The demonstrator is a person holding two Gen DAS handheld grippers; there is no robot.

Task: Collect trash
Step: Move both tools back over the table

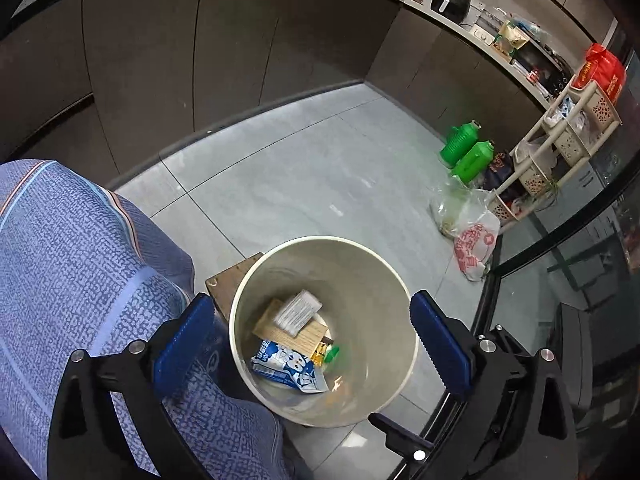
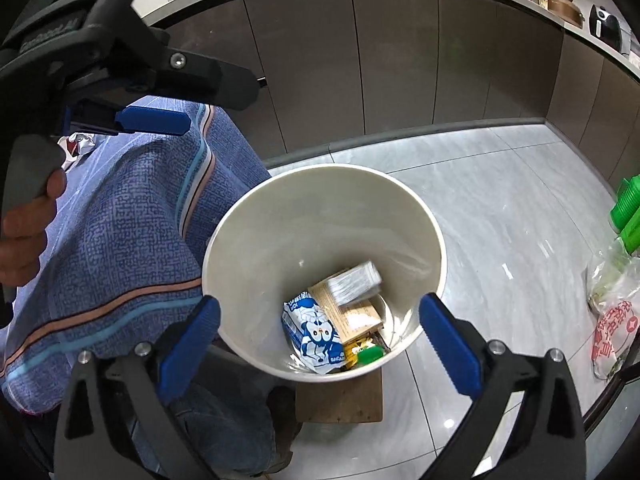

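Observation:
A white bin stands on a wooden board on the floor; it also shows in the right wrist view. Inside lie a blue-and-white wrapper, a tan cardboard piece, a green cap, and a blurred silvery packet in the air above them. My left gripper is open and empty over the bin. My right gripper is open and empty over the bin. The left gripper also shows in the right wrist view, held by a hand above a blue cloth.
A blue patterned cloth covers the table beside the bin. Two green flasks, plastic bags and a rack stand by the cabinets. A glass edge runs at right. Crumpled wrappers lie on the cloth.

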